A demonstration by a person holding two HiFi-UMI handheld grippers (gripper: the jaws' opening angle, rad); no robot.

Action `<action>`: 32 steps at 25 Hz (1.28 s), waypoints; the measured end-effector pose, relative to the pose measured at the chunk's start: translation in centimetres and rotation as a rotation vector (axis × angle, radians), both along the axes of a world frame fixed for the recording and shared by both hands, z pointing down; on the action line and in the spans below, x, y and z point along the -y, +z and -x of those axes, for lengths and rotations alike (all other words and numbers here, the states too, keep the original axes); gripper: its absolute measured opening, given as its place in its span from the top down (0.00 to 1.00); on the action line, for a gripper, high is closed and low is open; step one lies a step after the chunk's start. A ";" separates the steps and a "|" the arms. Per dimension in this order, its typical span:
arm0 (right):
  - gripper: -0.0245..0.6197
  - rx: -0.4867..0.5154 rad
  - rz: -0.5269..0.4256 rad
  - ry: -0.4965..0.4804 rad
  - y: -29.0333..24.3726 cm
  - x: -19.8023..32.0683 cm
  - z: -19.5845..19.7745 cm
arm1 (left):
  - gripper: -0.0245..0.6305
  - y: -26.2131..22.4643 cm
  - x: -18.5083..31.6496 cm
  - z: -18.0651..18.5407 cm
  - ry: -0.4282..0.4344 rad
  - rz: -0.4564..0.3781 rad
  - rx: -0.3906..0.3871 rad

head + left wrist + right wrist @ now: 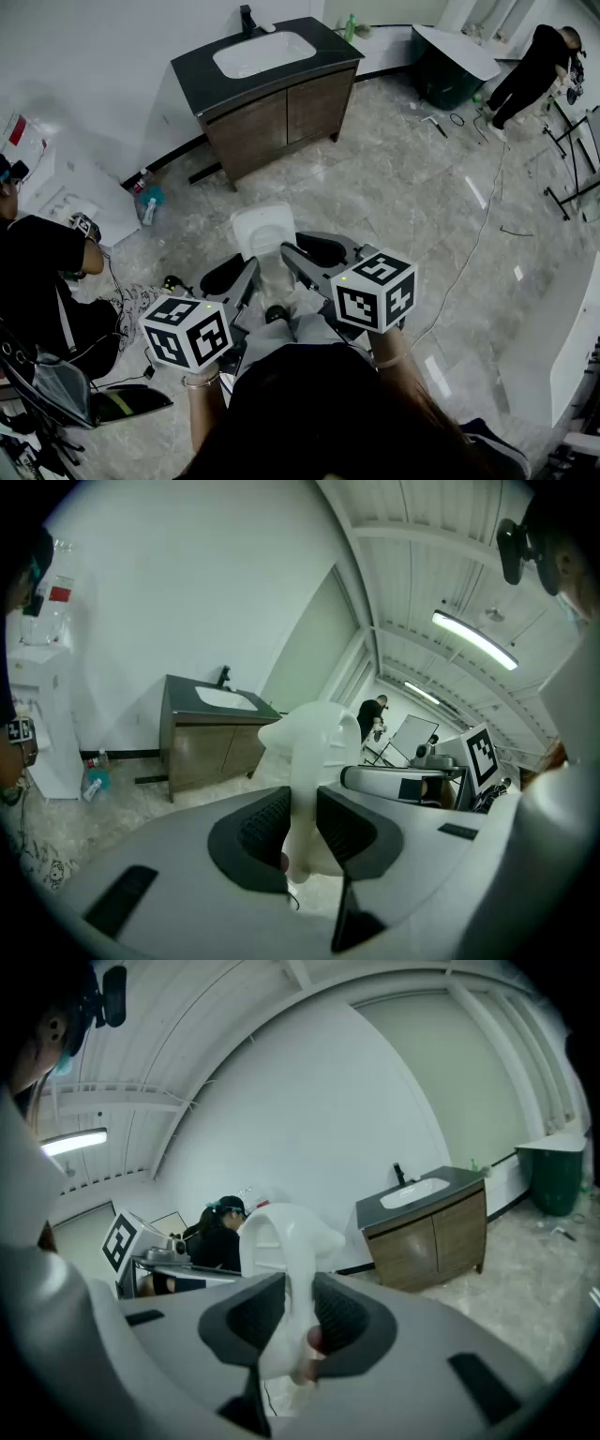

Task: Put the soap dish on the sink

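Grey marble-tile floor (403,187); dark-topped wooden vanity (281,112) with white oval sink (263,53) stood well off at 12 o'clock. The white glossy moulded-plastic soap dish (263,232) was carried between both tools. The left gripper (302,822) clamped its 9 o'clock edge, the right gripper (300,1309) its 3 o'clock edge. Neither was nearer.

No legible text, apparently.

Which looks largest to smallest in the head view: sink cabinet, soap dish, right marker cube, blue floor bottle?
1. sink cabinet
2. right marker cube and soap dish: about alike; the cube is nearer the camera and jaws cover part of the dish, so unranked
3. blue bottle
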State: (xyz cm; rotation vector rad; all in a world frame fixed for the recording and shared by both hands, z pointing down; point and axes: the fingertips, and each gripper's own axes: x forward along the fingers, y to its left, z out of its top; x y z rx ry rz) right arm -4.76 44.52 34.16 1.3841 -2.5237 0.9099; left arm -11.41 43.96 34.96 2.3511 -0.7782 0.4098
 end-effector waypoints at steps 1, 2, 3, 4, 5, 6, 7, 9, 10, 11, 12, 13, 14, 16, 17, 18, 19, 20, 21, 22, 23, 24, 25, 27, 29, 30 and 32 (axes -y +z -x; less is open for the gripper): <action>0.80 -0.001 0.000 0.001 0.0 0.0 0.0 | 0.82 0.0 0.0 0.0 0.002 0.000 0.001; 0.80 -0.001 -0.001 0.002 0.1 0.0 0.0 | 0.82 0.1 0.0 0.0 0.005 0.001 0.002; 0.80 -0.001 -0.001 0.003 0.1 0.0 0.0 | 0.82 0.1 -0.1 -0.1 0.008 0.003 0.002; 0.80 0.000 0.000 0.004 0.1 0.0 0.0 | 0.82 0.2 -0.1 -0.1 0.012 0.006 0.003; 0.80 0.001 0.001 0.005 0.1 0.0 0.0 | 0.82 0.2 -0.2 -0.1 0.015 0.008 0.004; 0.80 0.002 0.002 0.005 0.1 0.0 0.0 | 0.82 0.2 -0.2 -0.2 0.017 0.010 0.005; 0.80 0.003 0.003 0.005 0.1 0.0 0.0 | 0.82 0.2 -0.2 -0.2 0.017 0.011 0.006; 0.80 0.004 0.005 0.005 0.1 0.0 0.0 | 0.82 0.2 -0.2 -0.1 0.016 0.012 0.009; 0.80 0.003 0.003 0.005 0.2 0.0 0.0 | 0.82 0.3 -0.1 -0.1 0.015 0.009 0.011; 0.80 0.003 0.001 0.004 0.4 0.0 0.0 | 0.82 0.5 -0.1 -0.1 0.015 0.007 0.011; 0.80 0.002 -0.003 0.003 0.5 0.1 0.0 | 0.82 0.6 0.0 -0.2 0.016 0.006 0.010; 0.80 0.002 -0.007 0.001 0.6 0.1 0.0 | 0.82 0.8 -0.1 -0.2 0.015 0.006 0.009; 0.80 0.004 -0.009 -0.002 0.7 0.1 0.1 | 0.82 0.8 -0.1 -0.1 0.013 0.005 0.009; 0.80 0.005 -0.011 -0.012 0.6 0.0 0.2 | 0.82 0.7 -0.3 0.0 0.004 0.003 0.013; 0.80 0.005 -0.013 -0.019 0.5 0.0 0.2 | 0.82 0.7 -0.3 -0.1 -0.001 0.001 0.016; 0.80 0.005 -0.014 -0.027 0.5 0.2 -0.1 | 0.82 0.7 -0.2 -0.3 -0.006 0.000 0.019; 0.79 0.006 -0.014 -0.033 0.6 0.6 -0.7 | 0.82 0.8 0.2 -0.9 -0.013 0.000 0.020; 0.80 0.008 -0.013 -0.040 0.7 1.2 -1.5 | 0.82 0.8 0.8 -1.7 -0.020 0.002 0.022; 0.80 0.011 -0.010 -0.047 0.8 1.9 -2.4 | 0.82 0.9 1.4 -2.6 -0.029 0.005 0.025; 0.79 0.014 -0.005 -0.053 0.9 2.7 -3.2 | 0.82 1.0 2.1 -3.4 -0.037 0.010 0.028; 0.80 0.017 0.000 -0.060 1.0 3.4 -3.7 | 0.82 1.1 2.8 -3.9 -0.044 0.014 0.032; 0.80 0.018 0.006 -0.065 1.2 4.0 -4.0 | 0.82 1.2 3.4 -4.2 -0.050 0.018 0.037; 0.80 0.020 0.011 -0.069 1.4 4.6 -4.1 | 0.82 1.4 4.0 -4.3 -0.055 0.021 0.042; 0.80 0.025 0.021 -0.074 1.9 5.8 -4.1 | 0.82 1.8 5.2 -4.2 -0.060 0.027 0.050; 0.80 0.030 0.029 -0.078 2.3 7.1 -4.1 | 0.82 2.1 6.4 -4.3 -0.061 0.031 0.054; 0.79 0.031 0.032 -0.079 2.4 7.8 -4.1 | 0.82 2.3 7.1 -4.3 -0.063 0.032 0.054; 0.80 0.028 0.035 -0.080 2.6 9.6 -4.1 | 0.82 2.5 8.9 -4.3 -0.065 0.036 0.049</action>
